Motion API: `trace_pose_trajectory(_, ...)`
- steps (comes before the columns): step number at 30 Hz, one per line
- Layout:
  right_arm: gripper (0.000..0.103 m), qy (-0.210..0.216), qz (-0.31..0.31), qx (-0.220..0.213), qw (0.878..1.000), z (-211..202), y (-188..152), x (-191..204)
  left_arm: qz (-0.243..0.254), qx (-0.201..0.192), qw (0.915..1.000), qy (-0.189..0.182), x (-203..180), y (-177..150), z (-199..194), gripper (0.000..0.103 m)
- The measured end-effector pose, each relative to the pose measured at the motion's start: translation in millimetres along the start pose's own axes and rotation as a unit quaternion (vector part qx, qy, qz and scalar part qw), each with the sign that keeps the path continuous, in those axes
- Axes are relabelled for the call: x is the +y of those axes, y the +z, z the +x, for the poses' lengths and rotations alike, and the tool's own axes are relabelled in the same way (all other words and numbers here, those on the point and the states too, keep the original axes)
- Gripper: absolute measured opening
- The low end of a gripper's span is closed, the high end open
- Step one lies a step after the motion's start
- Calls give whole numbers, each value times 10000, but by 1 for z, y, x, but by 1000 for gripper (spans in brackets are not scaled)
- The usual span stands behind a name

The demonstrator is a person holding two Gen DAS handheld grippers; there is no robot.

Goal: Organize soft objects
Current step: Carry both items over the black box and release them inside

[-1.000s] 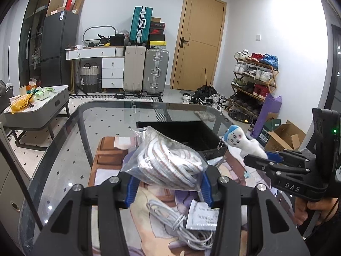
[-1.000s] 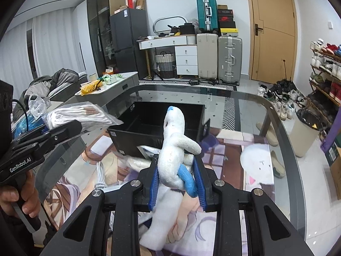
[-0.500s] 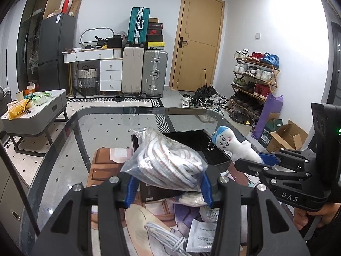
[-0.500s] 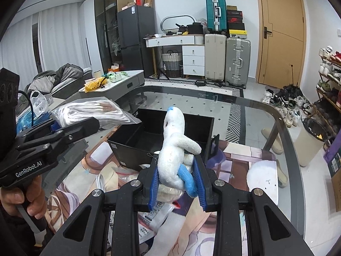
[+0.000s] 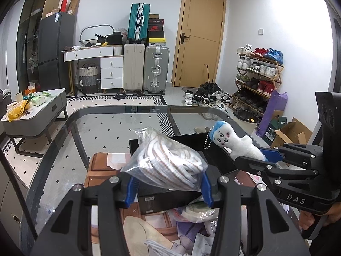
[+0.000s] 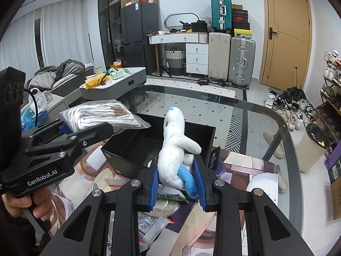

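From my left wrist camera: my left gripper [image 5: 168,186] clamps a clear bag of striped cloth [image 5: 168,166], held above the near edge of the black box [image 5: 215,155] on the glass table [image 5: 102,128]. From my right wrist camera: my right gripper [image 6: 177,183] pinches a white plush doll [image 6: 173,149] upright, just before the box's open top.

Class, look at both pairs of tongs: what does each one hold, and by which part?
Left tongs: a clear bag of striped cloth, pinched at its near end. Right tongs: a white plush toy, gripped around its lower body.
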State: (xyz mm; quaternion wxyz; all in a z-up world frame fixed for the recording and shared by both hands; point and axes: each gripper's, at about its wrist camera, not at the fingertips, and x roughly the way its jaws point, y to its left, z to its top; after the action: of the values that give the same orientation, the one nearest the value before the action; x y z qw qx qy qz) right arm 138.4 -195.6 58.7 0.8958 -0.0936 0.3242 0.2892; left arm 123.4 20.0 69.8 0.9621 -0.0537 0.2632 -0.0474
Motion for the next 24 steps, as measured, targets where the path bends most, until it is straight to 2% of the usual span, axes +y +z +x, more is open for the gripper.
trace_pose_trajectory(24, 30, 92, -362, 499, 9981, 61, 18, -5, -29, 362, 9993, 73, 2, -5, 52, 47)
